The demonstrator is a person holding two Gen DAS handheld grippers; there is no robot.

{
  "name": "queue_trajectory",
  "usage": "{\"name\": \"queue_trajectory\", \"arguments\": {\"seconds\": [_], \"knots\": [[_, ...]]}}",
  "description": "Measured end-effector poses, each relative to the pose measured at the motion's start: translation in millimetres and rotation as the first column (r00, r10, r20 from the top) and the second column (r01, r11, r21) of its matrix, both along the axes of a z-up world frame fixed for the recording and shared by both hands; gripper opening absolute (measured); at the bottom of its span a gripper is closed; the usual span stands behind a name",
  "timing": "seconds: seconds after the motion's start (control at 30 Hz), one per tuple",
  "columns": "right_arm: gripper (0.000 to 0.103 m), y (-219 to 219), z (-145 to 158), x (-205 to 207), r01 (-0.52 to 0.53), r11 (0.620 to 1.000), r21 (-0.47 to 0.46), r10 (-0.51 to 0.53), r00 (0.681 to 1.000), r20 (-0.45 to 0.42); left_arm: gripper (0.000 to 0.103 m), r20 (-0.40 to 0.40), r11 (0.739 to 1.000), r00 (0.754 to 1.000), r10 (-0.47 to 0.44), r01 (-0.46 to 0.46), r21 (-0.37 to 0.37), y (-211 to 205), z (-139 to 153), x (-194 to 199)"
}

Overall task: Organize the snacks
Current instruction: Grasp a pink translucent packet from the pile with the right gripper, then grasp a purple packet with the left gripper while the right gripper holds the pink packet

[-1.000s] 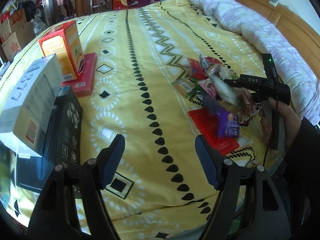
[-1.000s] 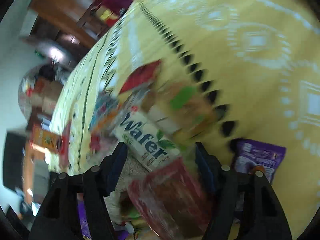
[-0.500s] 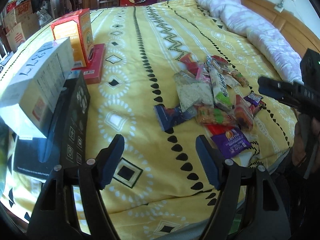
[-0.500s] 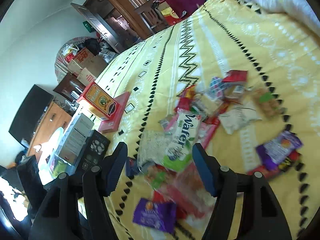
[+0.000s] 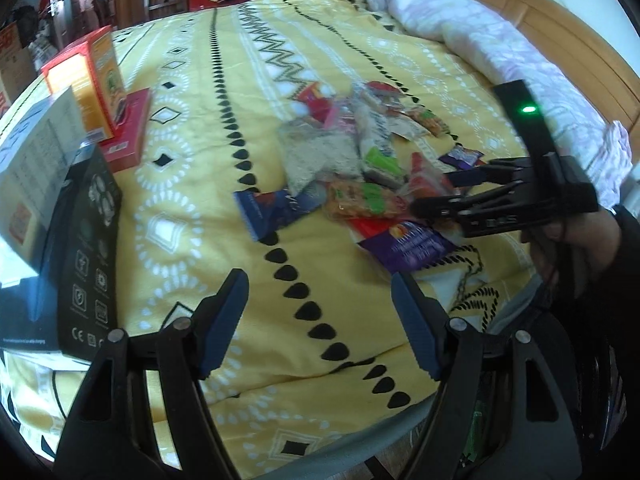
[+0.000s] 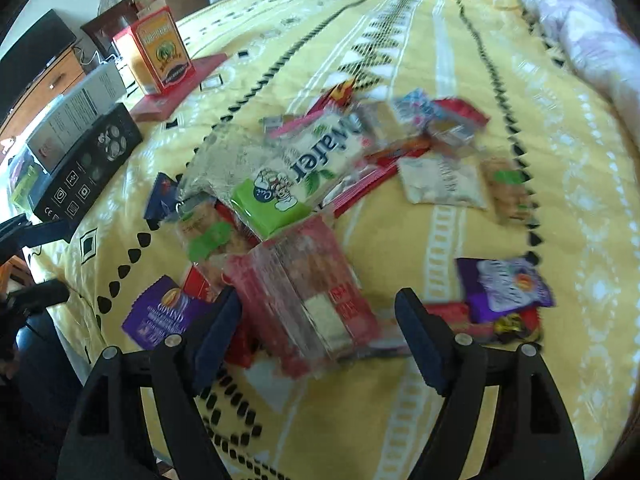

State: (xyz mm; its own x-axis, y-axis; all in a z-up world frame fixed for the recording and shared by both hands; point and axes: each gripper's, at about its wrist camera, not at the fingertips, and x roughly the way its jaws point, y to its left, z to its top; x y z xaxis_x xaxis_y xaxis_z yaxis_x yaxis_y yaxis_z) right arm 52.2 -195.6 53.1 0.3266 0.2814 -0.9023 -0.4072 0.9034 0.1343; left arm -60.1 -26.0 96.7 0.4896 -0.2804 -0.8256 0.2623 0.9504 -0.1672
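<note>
Jaws apart above snack packets (image 6: pixel 304 184)

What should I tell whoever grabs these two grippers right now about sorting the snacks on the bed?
Left gripper: open, empty, above bare yellow bedspread.
Right gripper: jaws opening, nothing gripped, over the clear red-edged cracker pack.
Snacks: all loose in one heap mid-bed, with the Wafer pack on top and purple packets at the edges.
Boxes: orange box, white box and black box stand along the bed's side.
Done: nothing looks sorted.
Left: the whole heap.
</note>
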Motion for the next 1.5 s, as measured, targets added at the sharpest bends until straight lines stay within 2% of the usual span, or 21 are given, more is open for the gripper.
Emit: {"name": "queue_trajectory", "arguments": {"seconds": [0.03, 0.07, 0.13, 0.27, 0.4, 0.47, 0.6, 0.67, 0.73, 0.77, 0.83, 0.9, 0.97, 1.0, 1.13, 1.17, 1.2, 1.3, 1.37, 1.43, 1.5], "knots": [[0.068, 1, -2, -2, 0.006, 1.0, 0.011, -0.006, 1.0, -0.011, 0.075, 0.003, 1.0, 1.0, -0.018, 0.018, -0.003, -3, 0, 0], [0.068, 0, -1, -3, 0.024, 0.999, 0.031, -0.024, 1.0, -0.011, 0.075, 0.008, 0.999, 0.999, -0.041, 0.041, -0.006, -6, 0, 0], [0.057, -8, 6, -8, 0.07, 0.994, 0.08, -0.071, 0.997, 0.007, 0.075, 0.022, 0.996, 0.996, -0.089, 0.09, -0.007, -14, 0, 1], [0.057, -46, 29, -31, 0.199, 0.94, 0.279, -0.212, 0.977, 0.018, 0.075, 0.044, 0.983, 0.983, -0.178, 0.179, -0.033, -35, -4, 9], [0.057, -70, 34, -51, 0.263, 0.891, 0.37, -0.278, 0.96, -0.011, 0.075, 0.035, 0.959, 0.958, -0.283, 0.284, -0.015, -61, -18, 24], [0.057, -76, 30, -59, 0.287, 0.869, 0.404, -0.296, 0.954, -0.043, 0.075, 0.025, 0.955, 0.954, -0.297, 0.297, -0.001, -71, -30, 34], [0.057, -71, 30, -60, 0.283, 0.871, 0.401, -0.291, 0.956, -0.041, 0.075, -0.042, 0.954, 0.953, -0.299, 0.299, -0.015, -79, -47, 37], [0.057, -73, 24, -60, 0.307, 0.852, 0.424, -0.309, 0.949, -0.066, 0.074, -0.079, 0.944, 0.94, -0.33, 0.328, -0.045, -80, -48, 26], [0.057, -76, 20, -60, 0.323, 0.836, 0.443, -0.32, 0.944, -0.085, 0.073, -0.133, 0.925, 0.918, -0.373, 0.358, -0.126, -77, -46, 14], [0.057, -74, 19, -61, 0.321, 0.839, 0.44, -0.319, 0.944, -0.081, 0.073, -0.135, 0.927, 0.92, -0.367, 0.349, -0.14, -73, -44, 10], [0.057, -71, 18, -62, 0.312, 0.847, 0.43, -0.313, 0.947, -0.071, 0.073, -0.115, 0.948, 0.944, -0.309, 0.296, -0.118, -62, -38, 4], [0.057, -69, 15, -62, 0.311, 0.848, 0.429, -0.31, 0.948, -0.075, 0.073, -0.056, 0.964, 0.964, -0.259, 0.255, -0.071, -54, -29, -1], [0.057, -70, 14, -62, 0.316, 0.843, 0.436, -0.314, 0.946, -0.079, 0.075, -0.003, 0.968, 0.968, -0.251, 0.25, -0.031, -52, -21, -1], [0.057, -71, 14, -61, 0.318, 0.839, 0.442, -0.315, 0.946, -0.082, 0.075, -0.019, 0.972, 0.972, -0.234, 0.233, -0.037, -52, -20, 5], [0.057, -74, 13, -61, 0.33, 0.827, 0.455, -0.326, 0.941, -0.089, 0.077, -0.086, 0.977, 0.981, -0.172, 0.159, -0.141, -59, -21, 22], [0.057, -75, 12, -60, 0.332, 0.824, 0.46, -0.328, 0.94, -0.091, 0.081, -0.111, 0.979, 0.98, -0.166, 0.149, -0.142, -64, -25, 25], [0.057, -76, 12, -61, 0.333, 0.822, 0.461, -0.33, 0.94, -0.091, 0.09, -0.131, 0.981, 0.979, -0.156, 0.138, -0.133, -68, -29, 28], [0.057, -76, 12, -60, 0.335, 0.821, 0.463, -0.331, 0.939, -0.091, 0.093, -0.179, 0.992, 0.981, -0.078, 0.059, -0.111, -71, -43, 34], [0.057, -75, 11, -60, 0.335, 0.82, 0.464, -0.33, 0.939, -0.094, 0.085, -0.178, 0.994, 0.983, -0.039, 0.02, -0.107, -74, -49, 36], [0.057, -74, 11, -60, 0.335, 0.821, 0.462, -0.33, 0.939, -0.096, 0.05, -0.16, 0.997, 0.987, -0.022, 0.009, -0.083, -80, -49, 33], [0.057, -74, 10, -60, 0.338, 0.82, 0.462, -0.332, 0.938, -0.098, 0.04, -0.131, 0.998, 0.991, -0.018, 0.009, -0.065, -83, -46, 29]]}}
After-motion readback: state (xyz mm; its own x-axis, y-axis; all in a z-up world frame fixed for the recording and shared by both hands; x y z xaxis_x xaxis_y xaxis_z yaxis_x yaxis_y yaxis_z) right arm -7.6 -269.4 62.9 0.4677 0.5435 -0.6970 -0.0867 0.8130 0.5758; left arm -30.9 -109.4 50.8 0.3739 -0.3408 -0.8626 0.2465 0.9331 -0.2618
